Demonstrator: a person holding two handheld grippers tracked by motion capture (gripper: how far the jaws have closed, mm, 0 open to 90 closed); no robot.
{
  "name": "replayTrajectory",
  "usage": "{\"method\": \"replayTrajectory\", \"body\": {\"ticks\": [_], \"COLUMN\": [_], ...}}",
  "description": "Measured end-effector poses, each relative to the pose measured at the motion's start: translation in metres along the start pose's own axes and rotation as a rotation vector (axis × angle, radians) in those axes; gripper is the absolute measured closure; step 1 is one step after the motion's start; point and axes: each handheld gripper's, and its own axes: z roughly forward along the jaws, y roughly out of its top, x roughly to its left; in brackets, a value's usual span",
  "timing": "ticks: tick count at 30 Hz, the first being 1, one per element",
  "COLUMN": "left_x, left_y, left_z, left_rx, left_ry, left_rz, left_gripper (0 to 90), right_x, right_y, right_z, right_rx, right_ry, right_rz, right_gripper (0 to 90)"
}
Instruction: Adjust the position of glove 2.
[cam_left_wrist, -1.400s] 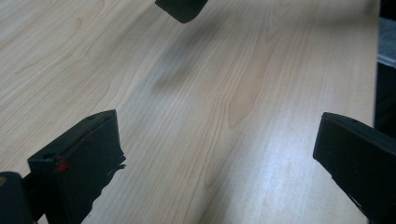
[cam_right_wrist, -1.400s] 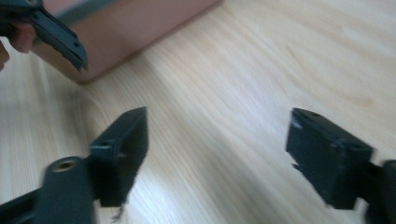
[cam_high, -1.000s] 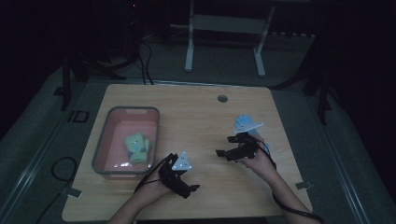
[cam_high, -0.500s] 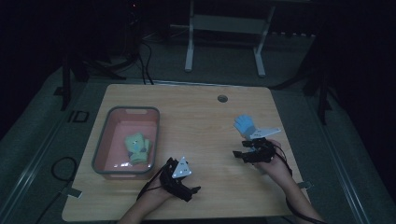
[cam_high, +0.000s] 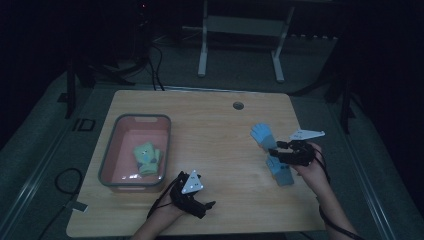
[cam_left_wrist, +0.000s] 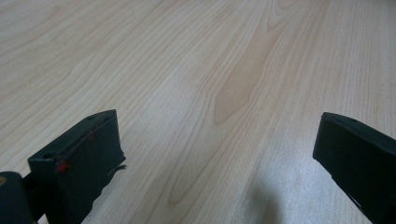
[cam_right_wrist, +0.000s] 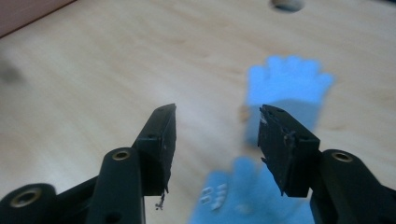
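Two light blue gloves lie on the right part of the wooden table. One glove (cam_high: 262, 134) (cam_right_wrist: 290, 86) is spread flat with its fingers pointing away. The other glove (cam_high: 280, 171) (cam_right_wrist: 243, 191) lies nearer the front edge. My right gripper (cam_high: 276, 151) (cam_right_wrist: 217, 112) hovers open over the gap between them, with nothing in its jaws. My left gripper (cam_high: 204, 206) (cam_left_wrist: 219, 119) is wide open low over bare wood near the front edge. A pink tray (cam_high: 135, 118) at the left holds green gloves (cam_high: 147, 157).
A round cable hole (cam_high: 238, 105) (cam_right_wrist: 286, 3) sits near the table's far edge. A corner of the pink tray (cam_right_wrist: 28, 14) shows far off in the right gripper view. A white stand (cam_high: 240, 25) is on the floor behind the table.
My right gripper has drawn back toward the front right, and the nearer blue glove now shows beside it. The left gripper has slid slightly toward the front edge.
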Motion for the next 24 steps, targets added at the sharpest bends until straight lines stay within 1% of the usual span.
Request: {"method": "replayTrajectory", "body": {"ticks": [2,6,8,10,12,14,16,18,20,21,22,24], "left_x": [0.0,-0.005,-0.005,-0.005,-0.006,-0.006,-0.006,-0.005,-0.005,-0.005,-0.005,-0.005], "left_y": [-0.001,-0.002,-0.002,-0.002,-0.002,-0.001,-0.001,-0.002,-0.002,-0.002,-0.002,-0.002], "left_z": [0.0,0.001,0.001,0.002,0.002,0.001,0.0,0.0,0.0,0.0,0.0,-0.001], "left_rx": [-0.001,0.002,-0.001,-0.001,-0.005,-0.009,-0.011,-0.013,-0.013,-0.012,-0.013,-0.015], "left_ry": [-0.009,-0.007,-0.004,-0.015,-0.009,-0.014,-0.012,-0.012,-0.017,-0.017,-0.017,-0.021], "left_rz": [-0.014,0.006,0.011,0.001,0.007,0.004,0.007,0.007,0.0,0.001,0.004,0.005], "left_gripper": [1.6,1.6,1.6,1.6,1.6,1.6,1.5,1.5,1.6,1.6,1.6,1.5], "right_x": [-0.009,-0.023,-0.027,-0.032,-0.036,-0.039,-0.043,-0.046,-0.049,-0.05,-0.051,-0.052], "right_y": [0.005,0.014,0.018,0.021,0.024,0.025,0.027,0.028,0.028,0.029,0.029,0.028], "right_z": [0.0,0.004,0.008,0.015,0.023,0.03,0.039,0.046,0.053,0.058,0.061,0.069], "right_rx": [-0.008,-0.018,-0.017,-0.017,-0.003,0.016,0.036,0.044,0.05,0.058,0.067,0.09], "right_ry": [-0.014,-0.039,-0.039,-0.033,-0.031,-0.03,-0.037,-0.048,-0.059,-0.068,-0.072,-0.094], "right_rz": [0.013,0.035,0.046,0.065,0.076,0.09,0.098,0.11,0.108,0.101,0.094,0.069], "right_gripper": [48.2,50.3,53.2,55.5,59.2,61.1,64.3,64.5,62.9,60.1,58.5,58.5]}}
